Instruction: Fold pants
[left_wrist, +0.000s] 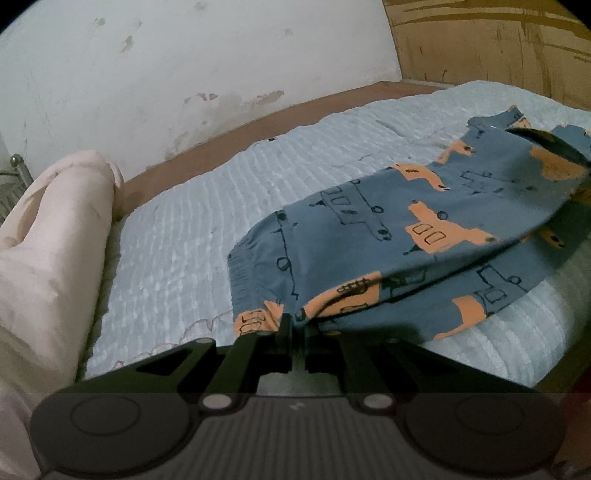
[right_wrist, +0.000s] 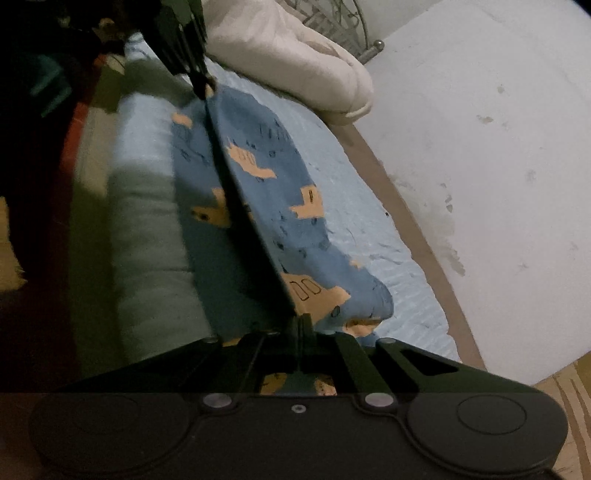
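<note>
- The bed (left_wrist: 177, 229) fills both views, spread with a pale blue ribbed cover, its brown frame running along a stained white wall (left_wrist: 184, 55).
- A pale pink rolled blanket (left_wrist: 55, 229) sits at the far-left end of the bed, well apart from the clothing.
- The pants (left_wrist: 369, 236) are blue with orange and outlined truck prints; one layer is lifted off the cover like a tent, a second layer lies flat on the bed beneath it, near the bed's front edge.
- The elastic waistband (left_wrist: 240, 273) shows gathered at the left end of the pants.
- Left gripper (left_wrist: 295, 325): fingers pinched together on the near waist edge of the pants, fabric bunched right at the tips.
- Right gripper (right_wrist: 304, 321): jaws closed tight on the leg end of the pants, cloth stretched taut in a ridge from here to the other gripper.
</note>
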